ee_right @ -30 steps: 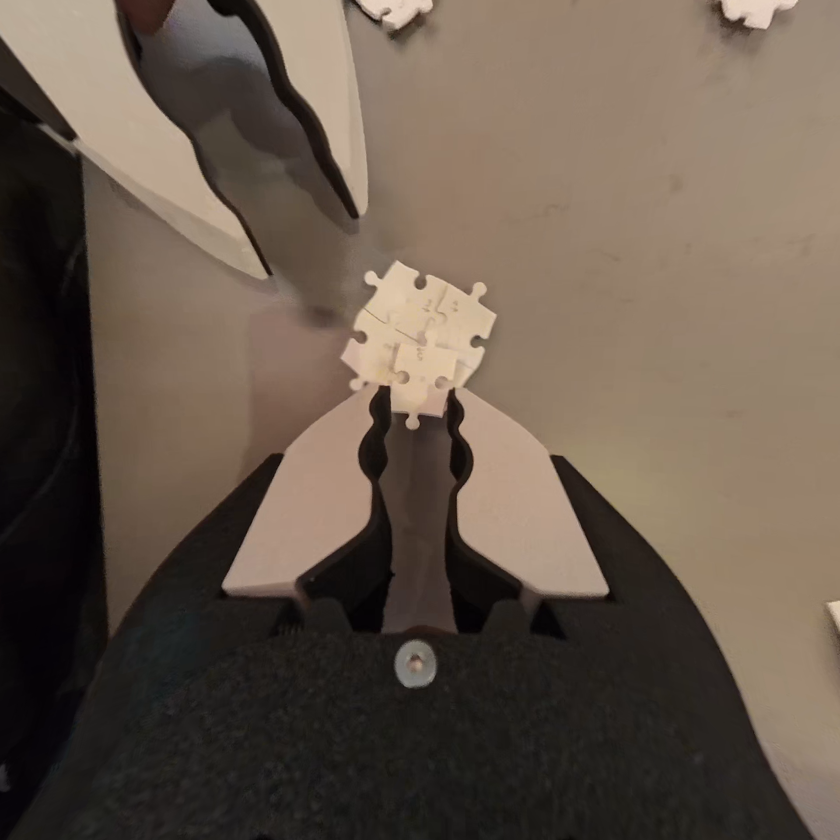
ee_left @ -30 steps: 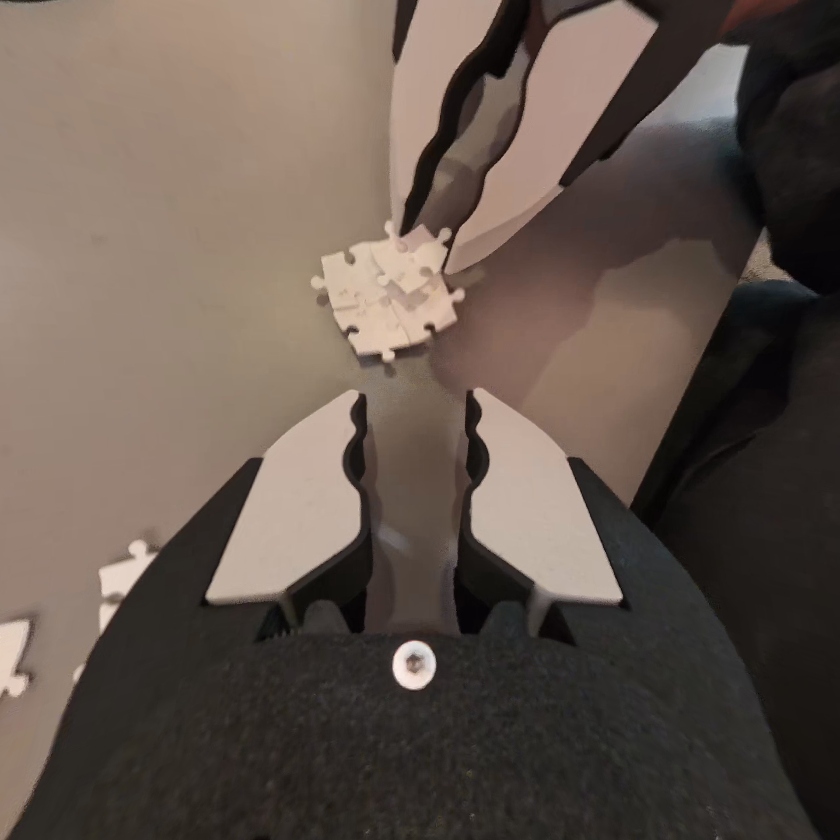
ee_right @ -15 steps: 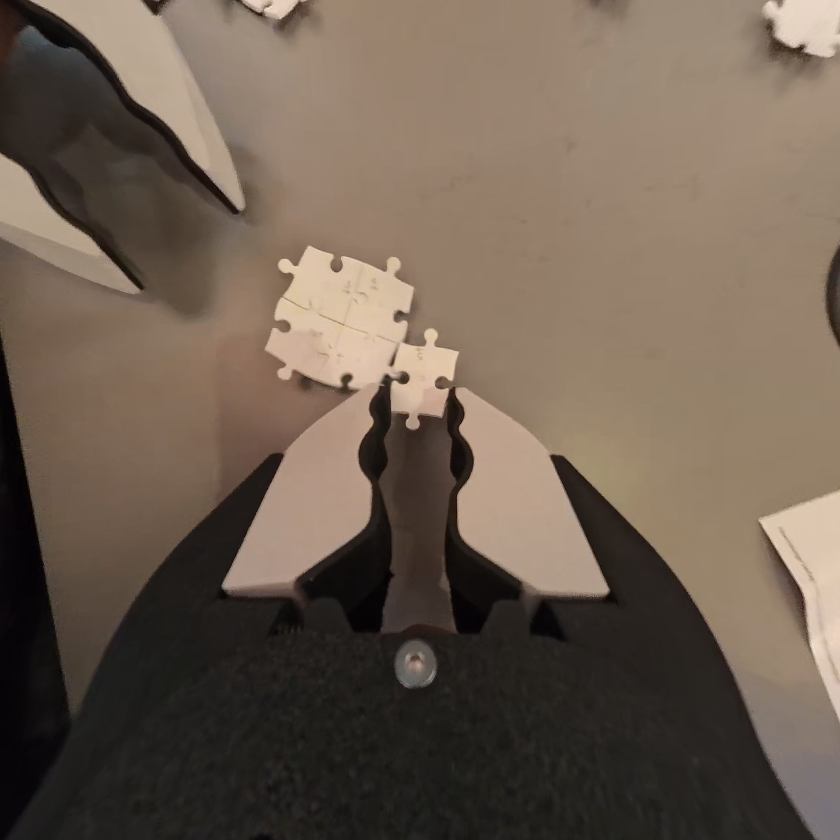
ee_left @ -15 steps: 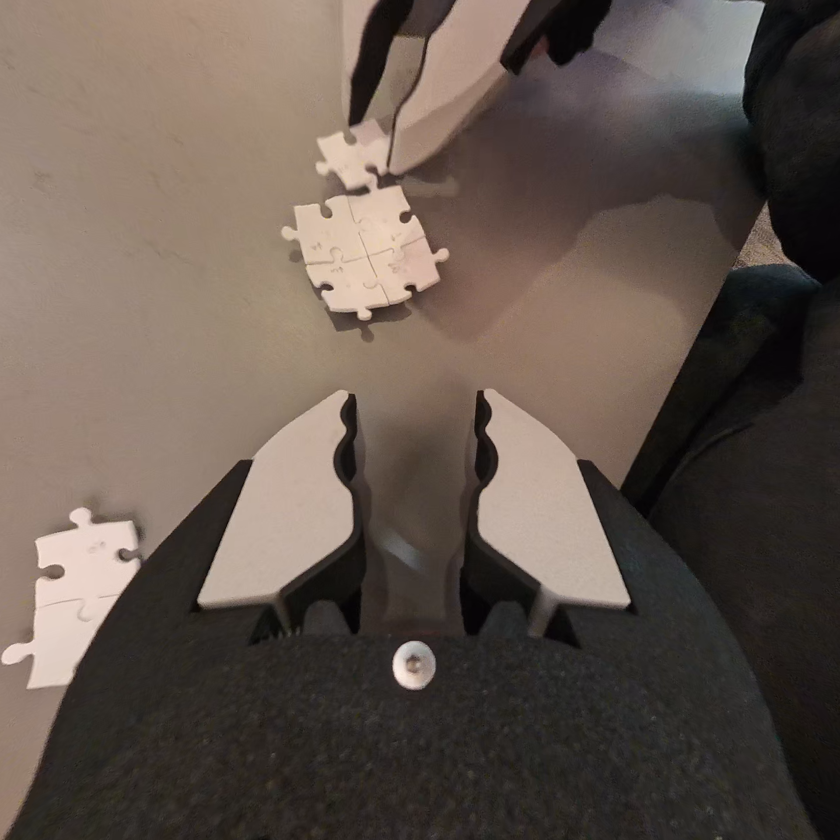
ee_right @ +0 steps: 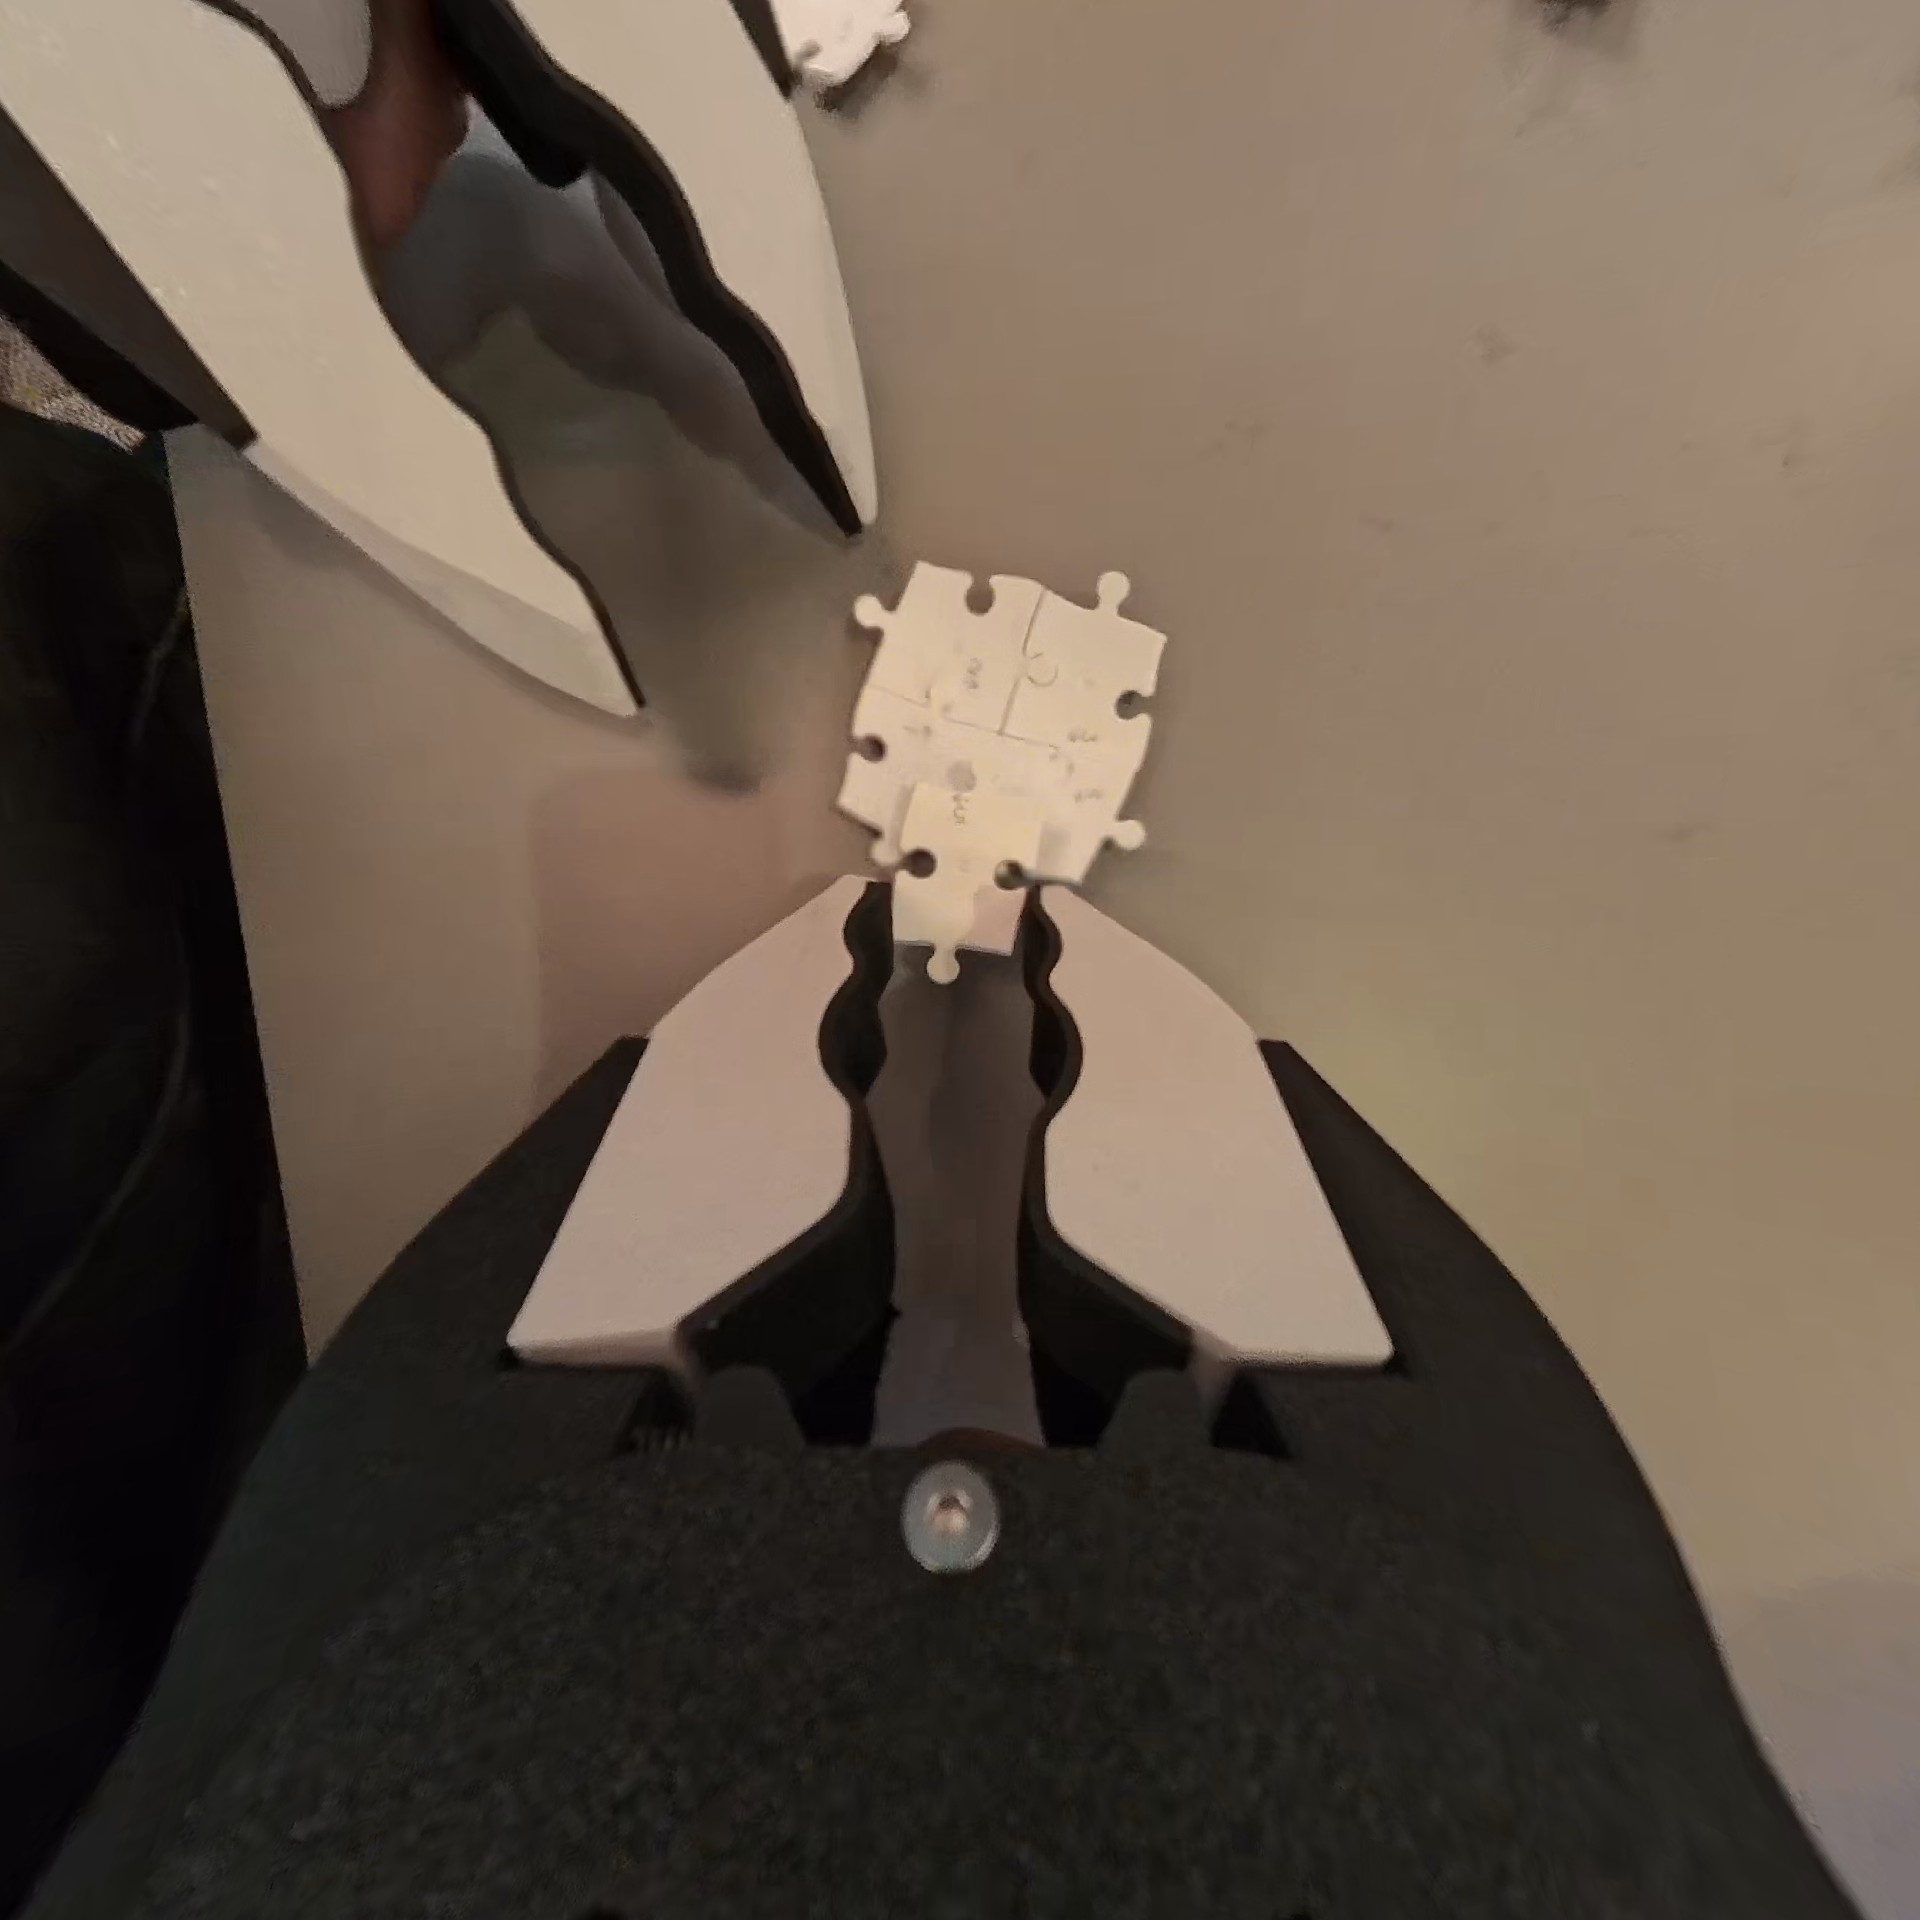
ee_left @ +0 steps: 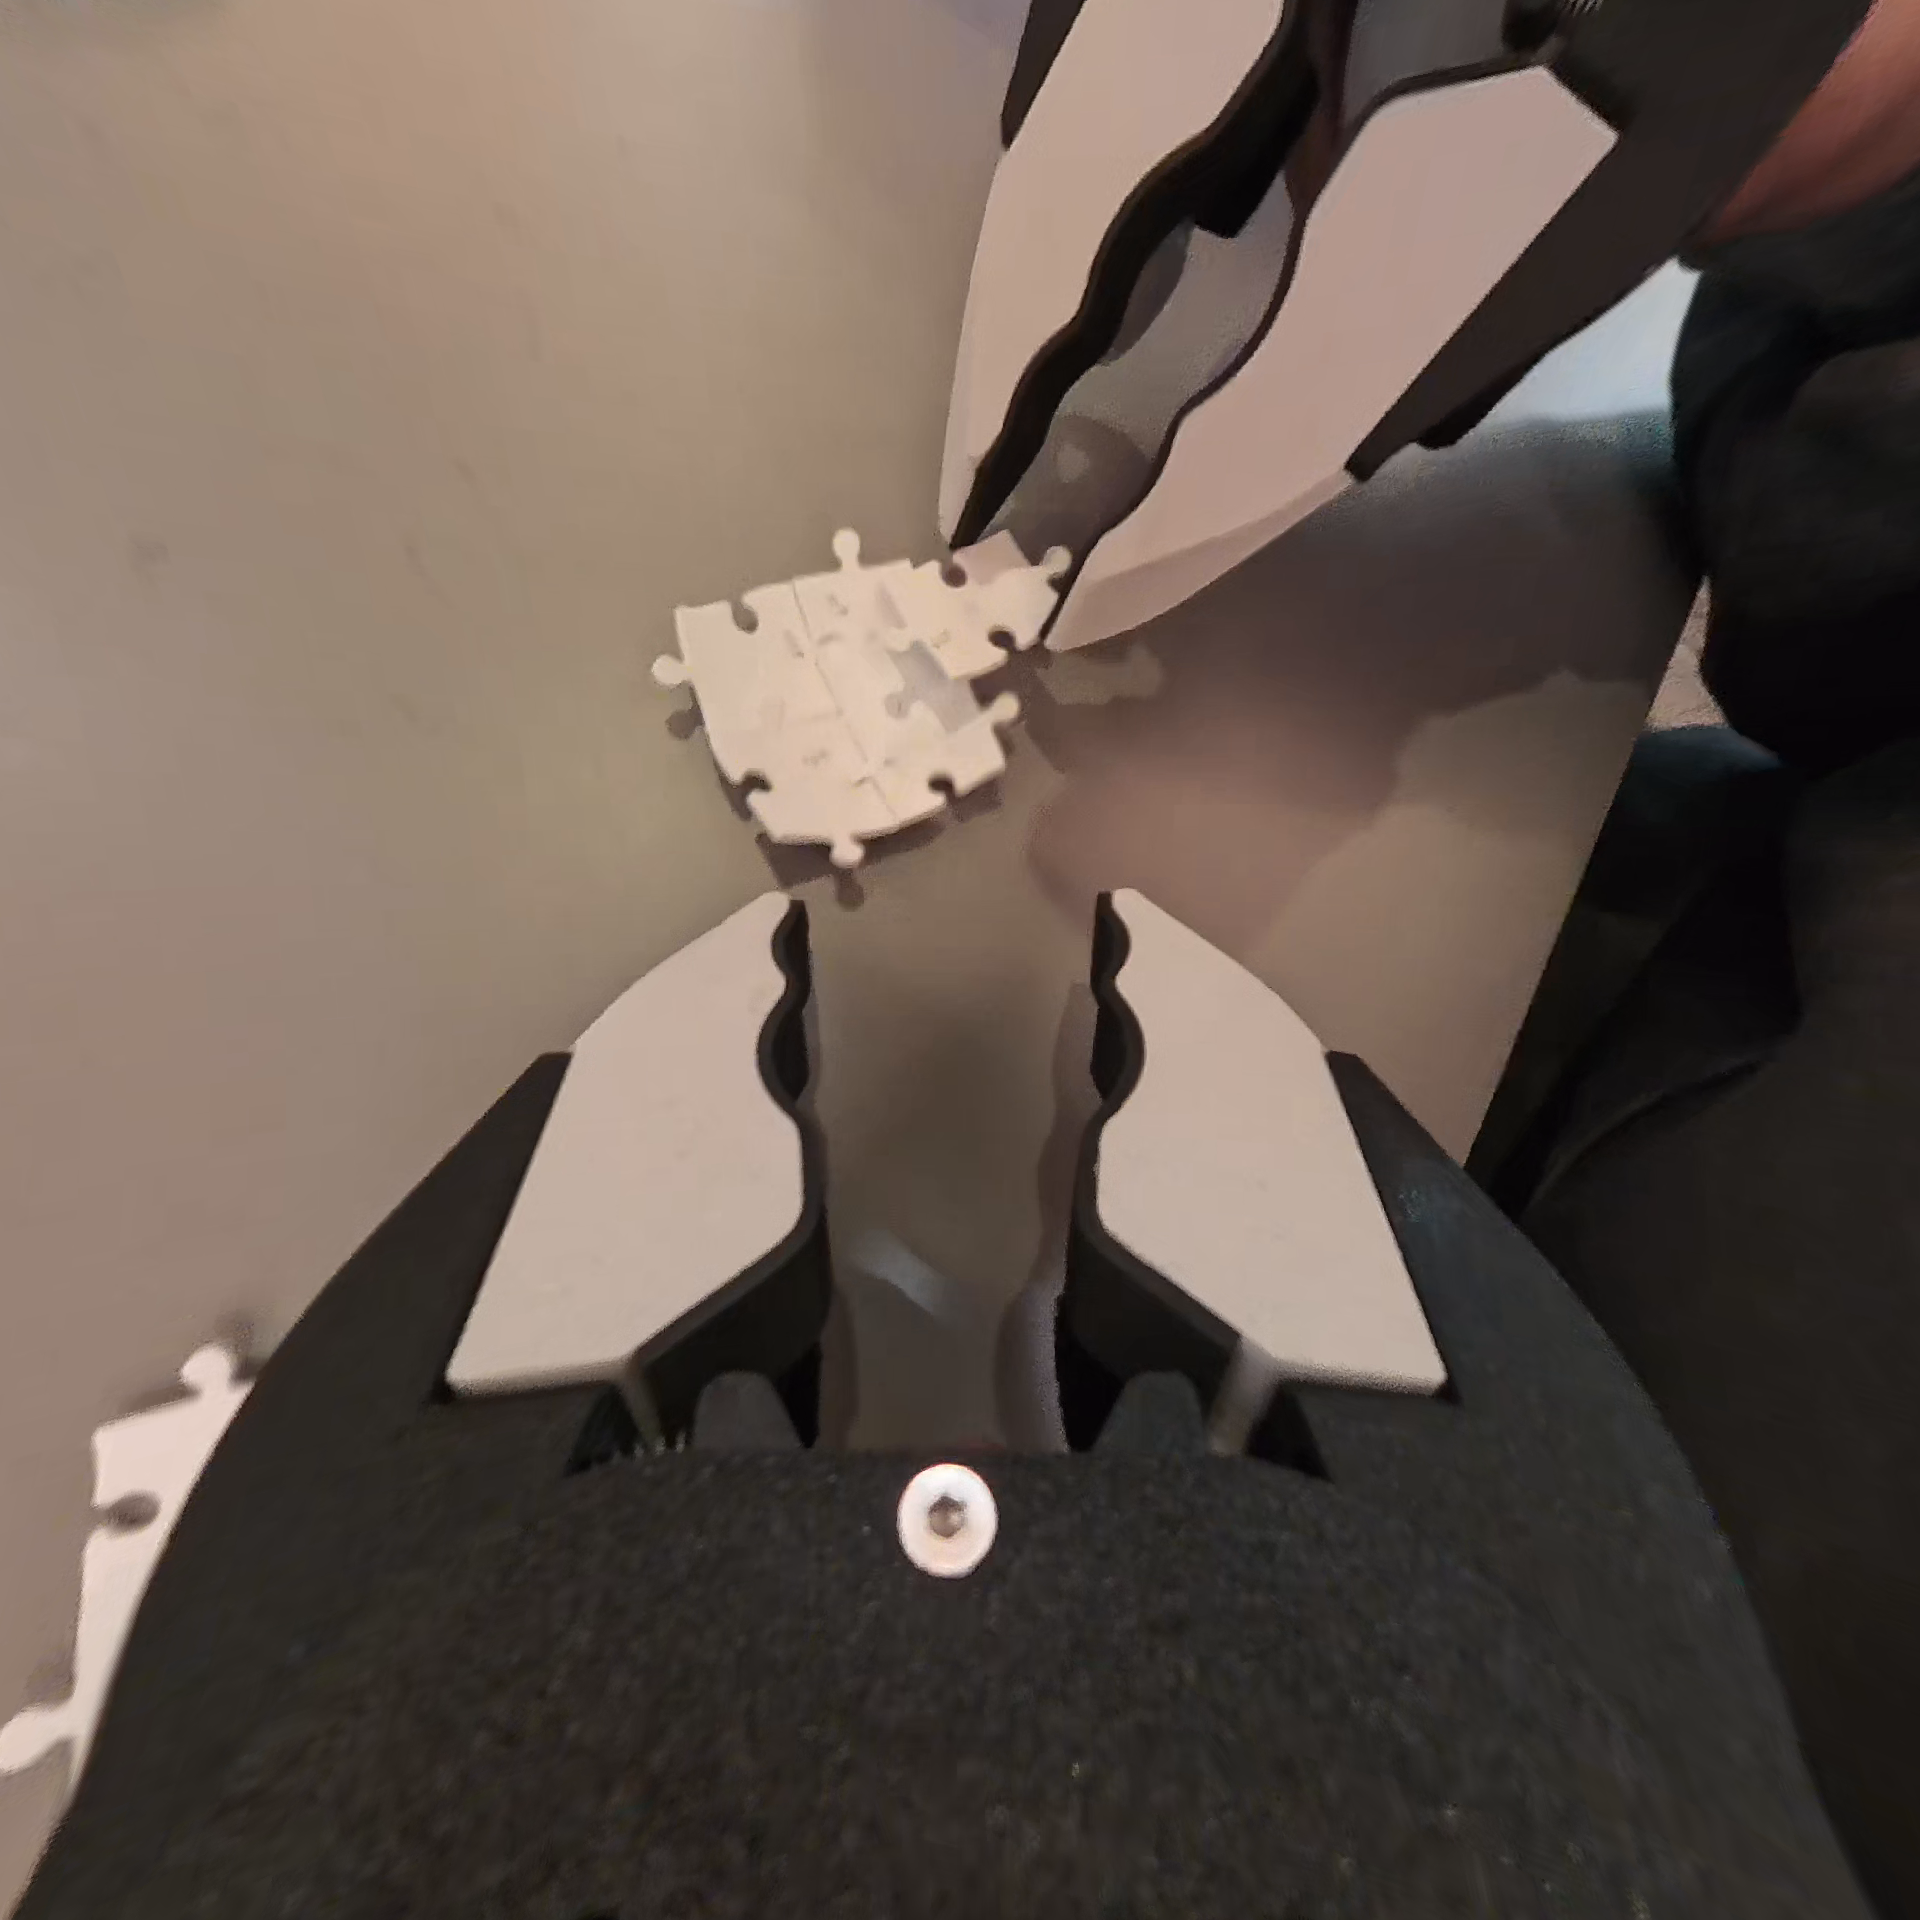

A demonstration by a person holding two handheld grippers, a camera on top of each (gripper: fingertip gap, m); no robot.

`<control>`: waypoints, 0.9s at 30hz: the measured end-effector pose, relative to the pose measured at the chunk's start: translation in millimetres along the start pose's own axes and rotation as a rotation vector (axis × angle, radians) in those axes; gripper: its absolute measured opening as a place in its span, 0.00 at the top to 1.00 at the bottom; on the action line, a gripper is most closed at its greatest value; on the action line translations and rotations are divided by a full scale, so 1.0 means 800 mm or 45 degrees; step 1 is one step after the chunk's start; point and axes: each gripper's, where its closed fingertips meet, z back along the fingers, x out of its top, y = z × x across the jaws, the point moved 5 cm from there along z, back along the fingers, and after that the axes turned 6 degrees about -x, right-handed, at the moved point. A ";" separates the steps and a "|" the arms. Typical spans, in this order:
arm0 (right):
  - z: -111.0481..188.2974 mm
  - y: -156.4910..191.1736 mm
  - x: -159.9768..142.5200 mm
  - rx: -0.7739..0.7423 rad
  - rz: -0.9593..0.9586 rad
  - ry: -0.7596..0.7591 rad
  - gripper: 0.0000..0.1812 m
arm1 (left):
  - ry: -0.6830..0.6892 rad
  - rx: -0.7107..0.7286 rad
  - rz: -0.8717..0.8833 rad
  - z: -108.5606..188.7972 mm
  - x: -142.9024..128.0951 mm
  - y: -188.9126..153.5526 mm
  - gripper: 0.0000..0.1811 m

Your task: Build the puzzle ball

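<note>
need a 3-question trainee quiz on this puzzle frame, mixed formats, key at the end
1. True or false: the left gripper holds a puzzle piece.
2. Multiple choice: the single piece in the right gripper is
A) lying flat on the grey table, far from anything
B) overlapping the near edge of the four-piece patch
C) clipped into the patch's far edge
3. Fill in: in the left wrist view, loose white pieces lie at the ______ left edge of the picture.

Key
1. False: its jaws stand open and empty, short of the patch.
2. B
3. lower
</note>
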 end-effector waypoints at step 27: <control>-0.001 -0.014 -0.014 -0.110 0.139 0.280 0.87 | 0.027 -0.004 -0.050 -0.013 0.017 0.000 0.71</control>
